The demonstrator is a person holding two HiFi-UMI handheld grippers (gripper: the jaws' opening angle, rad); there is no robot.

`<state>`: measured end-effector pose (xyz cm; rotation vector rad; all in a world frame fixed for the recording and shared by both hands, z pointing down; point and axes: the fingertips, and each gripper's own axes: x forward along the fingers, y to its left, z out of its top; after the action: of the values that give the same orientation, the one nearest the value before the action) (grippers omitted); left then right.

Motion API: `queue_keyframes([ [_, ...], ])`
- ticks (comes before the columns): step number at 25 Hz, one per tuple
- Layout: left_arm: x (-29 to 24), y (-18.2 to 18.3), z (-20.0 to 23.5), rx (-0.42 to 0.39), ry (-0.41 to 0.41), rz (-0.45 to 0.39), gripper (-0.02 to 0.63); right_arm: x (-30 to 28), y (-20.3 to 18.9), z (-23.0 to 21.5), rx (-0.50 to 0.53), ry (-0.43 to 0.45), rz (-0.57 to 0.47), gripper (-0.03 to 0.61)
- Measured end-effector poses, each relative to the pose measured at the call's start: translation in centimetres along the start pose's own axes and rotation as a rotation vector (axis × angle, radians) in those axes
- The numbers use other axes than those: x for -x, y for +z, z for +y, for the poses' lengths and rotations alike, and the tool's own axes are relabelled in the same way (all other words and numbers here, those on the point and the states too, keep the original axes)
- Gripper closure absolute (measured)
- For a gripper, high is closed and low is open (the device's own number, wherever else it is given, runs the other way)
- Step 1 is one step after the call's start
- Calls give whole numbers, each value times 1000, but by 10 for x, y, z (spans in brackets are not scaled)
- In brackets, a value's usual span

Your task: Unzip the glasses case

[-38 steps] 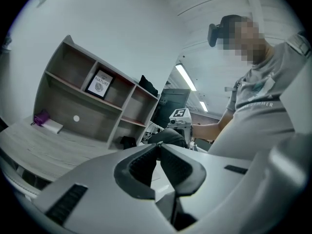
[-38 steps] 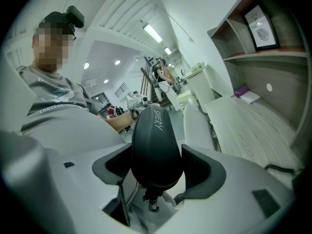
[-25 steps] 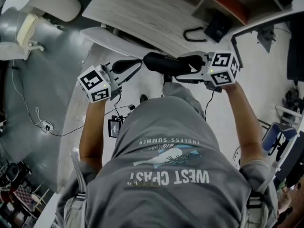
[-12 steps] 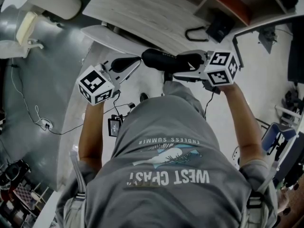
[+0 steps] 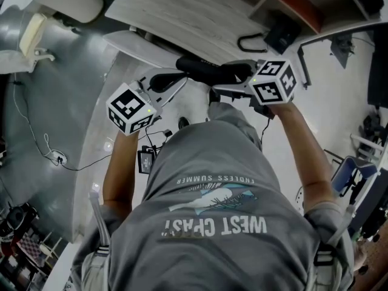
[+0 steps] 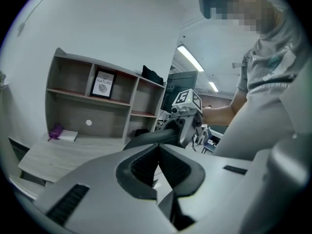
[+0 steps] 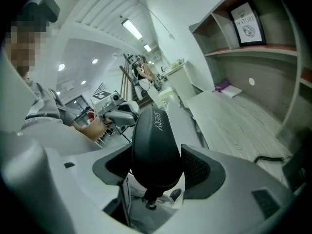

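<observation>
The black glasses case [image 5: 206,70] hangs in the air in front of the person, with my right gripper [image 5: 223,79] shut on one end of it. In the right gripper view the case [image 7: 155,145] fills the gap between the pads [image 7: 201,167], and a small zipper pull [image 7: 147,201] dangles below its near end. My left gripper [image 5: 177,80] is at the case's other end, shut, and I see nothing between its jaws. In the left gripper view the closed tips [image 6: 158,149] point at the case [image 6: 146,139] just beyond them.
A pale wooden desk [image 5: 182,17] with shelves lies ahead; a black device with a cable [image 5: 276,34] sits on it. The shelf holds a framed print [image 6: 103,84] and a purple item [image 6: 57,129]. Cables [image 5: 54,157] lie on the grey floor at left.
The right gripper has carried the case a little left and farther from the body. The left gripper has tilted and edged right, staying shut at the case's end.
</observation>
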<state>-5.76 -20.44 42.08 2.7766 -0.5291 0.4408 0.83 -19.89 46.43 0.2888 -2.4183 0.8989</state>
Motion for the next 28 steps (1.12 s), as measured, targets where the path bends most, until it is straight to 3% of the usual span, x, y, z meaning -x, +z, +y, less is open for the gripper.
queue_keyframes([
  [3,-13,-1,-9,14,-25,-16,614,-7,2,-3,-18,-17,12,264],
  [6,-18,2,-7,83,-30,-75,614,-13,5,-7,-52,-12,10,264],
  [9,-14,8,-1,171,-36,-145,615,-15,10,-5,-86,13,-14,261],
  [13,-9,20,4,204,-22,-200,615,-15,16,2,-110,73,-68,258],
  [18,0,36,16,270,-10,-289,615,-19,22,19,-62,146,-141,261],
  [22,6,43,28,316,5,-336,615,-22,28,26,-38,148,-214,268],
  [28,6,47,28,314,7,-347,615,-1,39,26,-208,226,-391,279],
])
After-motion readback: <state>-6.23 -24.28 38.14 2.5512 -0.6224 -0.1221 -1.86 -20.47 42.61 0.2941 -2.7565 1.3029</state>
